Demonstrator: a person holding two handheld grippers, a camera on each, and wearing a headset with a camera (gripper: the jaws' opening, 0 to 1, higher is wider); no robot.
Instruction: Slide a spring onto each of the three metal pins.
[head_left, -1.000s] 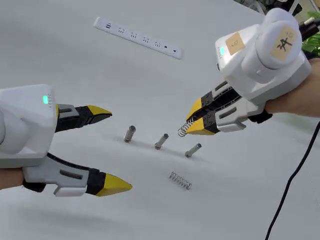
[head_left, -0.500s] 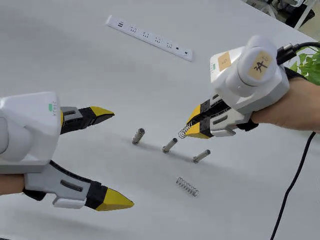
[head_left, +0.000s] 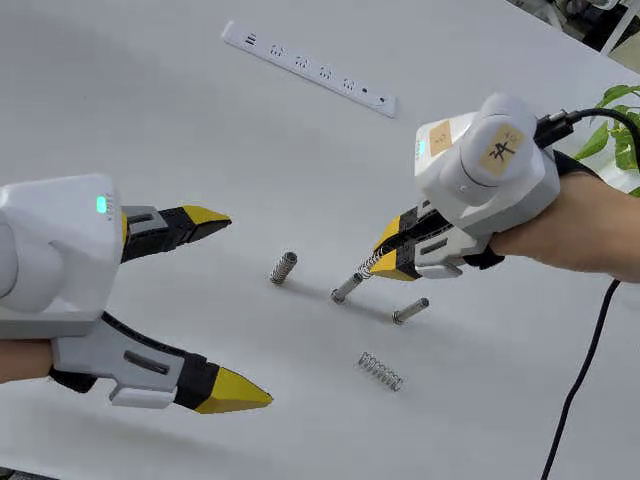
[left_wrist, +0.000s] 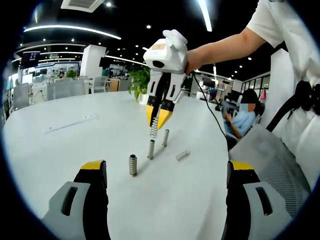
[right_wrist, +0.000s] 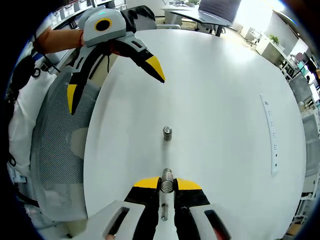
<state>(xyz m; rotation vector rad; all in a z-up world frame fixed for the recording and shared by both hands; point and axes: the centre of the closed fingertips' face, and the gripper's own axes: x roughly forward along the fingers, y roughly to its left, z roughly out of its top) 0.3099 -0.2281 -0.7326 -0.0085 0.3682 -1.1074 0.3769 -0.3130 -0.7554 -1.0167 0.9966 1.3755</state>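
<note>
Head view: the right tongs (head_left: 392, 262) are clamped on the upper end of a spring (head_left: 371, 263). Its free end hangs right at the top of the middle pin (head_left: 347, 288); I cannot tell whether it has caught the tip. The left tongs (head_left: 230, 305) stand wide apart, holding nothing, well short of the pins. Between the two tongs, nearer the left pair, the sprung pin (head_left: 284, 267) wears its coil. The third pin (head_left: 410, 310) is bare, just under the right tongs, and a loose spring (head_left: 381, 371) lies flat a little past it, on the person's side.

The spring looks light, thin-wired and floppy sideways. It would likely bow or ping out of a hard squeeze, so a gentle hold across the top coils suits it, with the lower end left free and the bore in line with the pin. The pins look stiff and stand upright in the left gripper view; I cannot tell whether they are fixed or could tip.

The table (head_left: 150, 120) is white, smooth and matte, so a dropped spring may roll. A power strip (head_left: 310, 68) lies far beyond both tongs, a cable (head_left: 590, 350) trails from the right tongs' side, and a plant (head_left: 618, 125) shows behind them. The room is an open office with ceiling lights
</note>
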